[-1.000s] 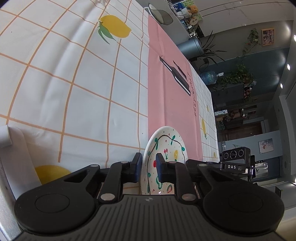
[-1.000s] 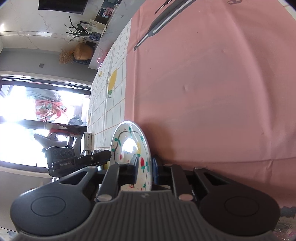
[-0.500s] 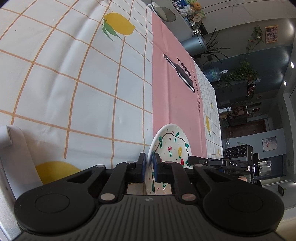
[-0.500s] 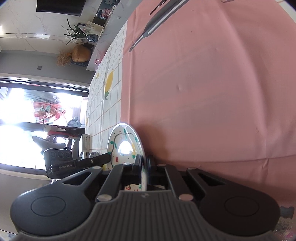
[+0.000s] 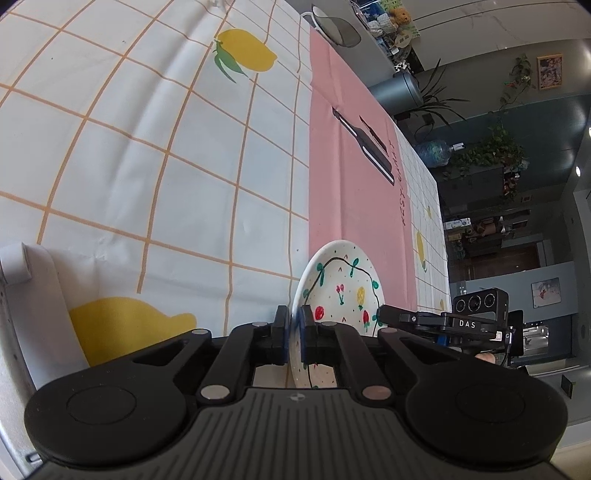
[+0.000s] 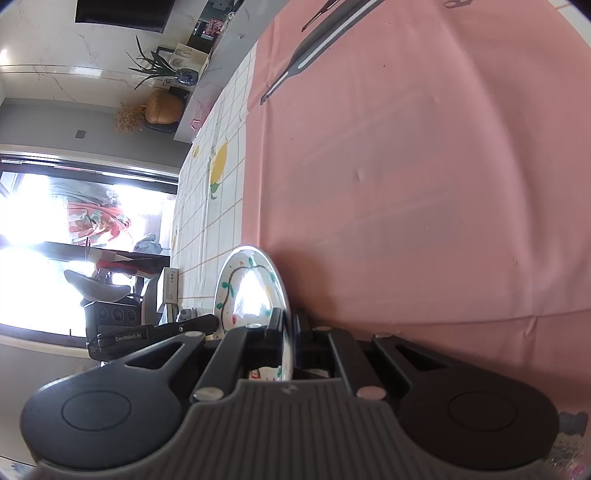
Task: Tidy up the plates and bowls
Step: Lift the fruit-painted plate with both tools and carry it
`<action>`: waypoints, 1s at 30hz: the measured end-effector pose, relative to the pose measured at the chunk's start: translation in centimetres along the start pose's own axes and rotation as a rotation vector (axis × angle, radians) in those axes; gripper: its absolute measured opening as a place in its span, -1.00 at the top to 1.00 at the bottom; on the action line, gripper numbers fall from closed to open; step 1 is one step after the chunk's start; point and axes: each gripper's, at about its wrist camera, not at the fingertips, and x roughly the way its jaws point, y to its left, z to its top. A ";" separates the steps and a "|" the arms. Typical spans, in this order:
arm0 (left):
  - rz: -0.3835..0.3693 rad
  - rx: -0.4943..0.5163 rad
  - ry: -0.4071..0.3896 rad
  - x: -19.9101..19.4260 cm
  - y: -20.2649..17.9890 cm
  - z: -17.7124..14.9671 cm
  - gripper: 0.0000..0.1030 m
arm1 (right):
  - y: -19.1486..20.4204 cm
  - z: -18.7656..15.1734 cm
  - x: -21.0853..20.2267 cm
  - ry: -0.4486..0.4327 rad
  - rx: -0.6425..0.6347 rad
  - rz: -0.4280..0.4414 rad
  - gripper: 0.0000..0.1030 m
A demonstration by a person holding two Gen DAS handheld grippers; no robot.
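Observation:
A white plate [image 5: 341,284] painted with a green vine, red cherries and a yellow fruit is held above the tablecloth. My left gripper [image 5: 294,330] is shut on its near rim. My right gripper [image 6: 290,328] is shut on the opposite rim of the same plate [image 6: 245,291], whose glossy face reflects the window. Each gripper shows in the other's view: the right one in the left wrist view [image 5: 443,325], the left one in the right wrist view [image 6: 147,330].
Below lies a white checked tablecloth with lemons [image 5: 147,155] and a pink placemat [image 5: 351,177] printed with a knife and fork [image 6: 314,51]. A grey-white object [image 5: 26,295] sits at the left edge. A dark dish [image 5: 336,27] sits far off on the table.
Both grippers closed from slightly open onto the plate's rim. The plate has lifted a little off the cloth.

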 end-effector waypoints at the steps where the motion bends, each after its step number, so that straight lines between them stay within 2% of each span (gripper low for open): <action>1: 0.019 0.024 -0.010 -0.1 -0.5 -0.1 0.91 | 0.0 0.0 0.0 -0.004 0.003 0.001 0.96; 4: 0.049 0.030 -0.012 -0.1 -1.0 -0.1 0.91 | -0.2 -0.1 0.0 -0.013 0.024 0.005 0.94; 7: 0.034 -0.027 -0.006 -0.3 -0.6 0.1 0.91 | -0.3 -0.2 0.0 -0.024 0.029 0.006 0.93; 13: -0.005 -0.027 -0.070 -1.5 -1.5 0.5 0.92 | -0.1 -0.5 -0.3 -0.046 0.049 -0.009 0.92; 19: 0.050 -0.016 -0.049 -0.5 -2.3 1.1 0.91 | -0.1 -0.6 -1.1 -0.082 0.068 -0.005 0.92; 26: 0.005 -0.015 -0.024 1.1 -3.4 1.9 0.90 | 0.2 -0.6 -4.1 -0.135 0.095 0.023 0.95; 30: 0.026 0.028 -0.009 2.4 -5.8 2.0 0.90 | 0.0 -0.6 -6.1 -0.156 0.121 0.020 0.95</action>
